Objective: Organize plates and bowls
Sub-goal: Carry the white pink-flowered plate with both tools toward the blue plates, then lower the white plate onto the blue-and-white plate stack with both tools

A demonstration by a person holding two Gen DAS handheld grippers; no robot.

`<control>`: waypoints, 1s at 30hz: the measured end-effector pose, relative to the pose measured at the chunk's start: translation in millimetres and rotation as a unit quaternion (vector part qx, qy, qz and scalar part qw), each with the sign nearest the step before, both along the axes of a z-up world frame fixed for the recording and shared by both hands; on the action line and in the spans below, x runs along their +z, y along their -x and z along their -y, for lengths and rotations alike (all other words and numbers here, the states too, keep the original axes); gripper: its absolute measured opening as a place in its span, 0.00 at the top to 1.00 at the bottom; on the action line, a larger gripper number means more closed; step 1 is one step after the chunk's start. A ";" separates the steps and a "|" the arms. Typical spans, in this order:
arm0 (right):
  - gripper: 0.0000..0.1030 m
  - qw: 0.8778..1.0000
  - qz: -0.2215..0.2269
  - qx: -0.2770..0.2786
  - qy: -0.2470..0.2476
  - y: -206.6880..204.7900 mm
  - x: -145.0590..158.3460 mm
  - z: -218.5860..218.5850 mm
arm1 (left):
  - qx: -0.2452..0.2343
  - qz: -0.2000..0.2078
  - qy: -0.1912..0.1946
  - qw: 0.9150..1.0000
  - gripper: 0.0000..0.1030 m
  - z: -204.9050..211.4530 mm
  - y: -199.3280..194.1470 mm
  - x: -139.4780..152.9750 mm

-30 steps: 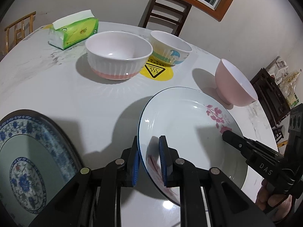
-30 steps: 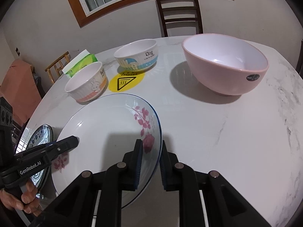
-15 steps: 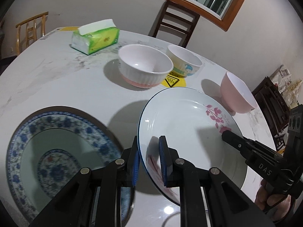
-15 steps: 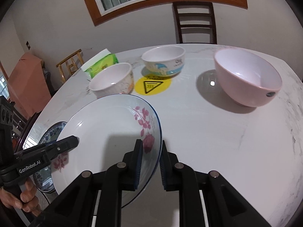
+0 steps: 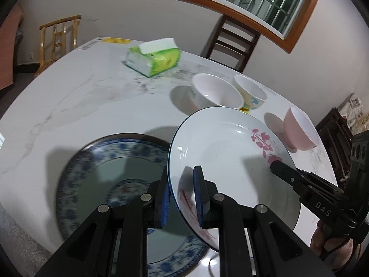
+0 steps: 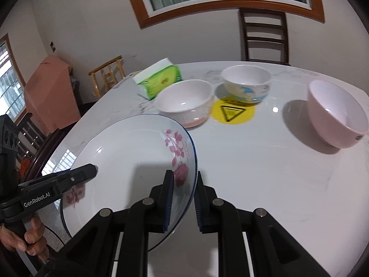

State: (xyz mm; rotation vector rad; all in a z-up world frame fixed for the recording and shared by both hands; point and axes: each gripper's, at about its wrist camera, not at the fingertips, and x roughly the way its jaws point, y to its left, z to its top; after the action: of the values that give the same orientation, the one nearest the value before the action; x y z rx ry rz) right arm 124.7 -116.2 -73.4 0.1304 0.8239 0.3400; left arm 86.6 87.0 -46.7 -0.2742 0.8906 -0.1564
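A white plate with pink flowers (image 5: 230,161) (image 6: 129,161) hangs above the table, held by both grippers. My left gripper (image 5: 182,196) is shut on its left rim, and my right gripper (image 6: 183,198) is shut on its right rim. In the left wrist view a blue-patterned plate (image 5: 96,175) lies on the table, partly beneath the flowered plate. Farther back stand a white ribbed bowl (image 5: 216,93) (image 6: 184,101), a cartoon bowl (image 5: 250,92) (image 6: 245,85) and a pink bowl (image 5: 299,129) (image 6: 336,113).
A green tissue pack (image 5: 154,57) (image 6: 159,78) lies at the far side of the white marble table (image 6: 265,161). A yellow warning sticker (image 6: 233,113) is under the cartoon bowl. Chairs (image 6: 265,37) stand around the table. A hand (image 6: 25,237) grips the left tool.
Both grippers have carried the flowered plate leftward and a little up. The blue-patterned plate has come from the left edge to beneath it, and the bowls now look farther away.
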 end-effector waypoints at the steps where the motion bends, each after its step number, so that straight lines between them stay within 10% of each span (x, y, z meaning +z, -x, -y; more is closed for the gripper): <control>1: 0.84 1.000 -0.001 0.007 0.000 0.4 -0.1 -7.8 | 0.005 -0.001 -0.001 1.000 0.85 -5.7 2.2 -0.1; 30: 0.84 0.995 -0.048 0.088 0.010 -5.0 -28.7 -112.1 | 0.079 -0.045 -0.005 0.996 0.85 -98.1 27.4 -30.7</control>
State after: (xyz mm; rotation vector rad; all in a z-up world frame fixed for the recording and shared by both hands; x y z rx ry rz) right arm 129.8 -4.0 -102.1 0.0556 0.9366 0.4933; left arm 59.2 185.1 -77.4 -0.3439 0.9542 0.0070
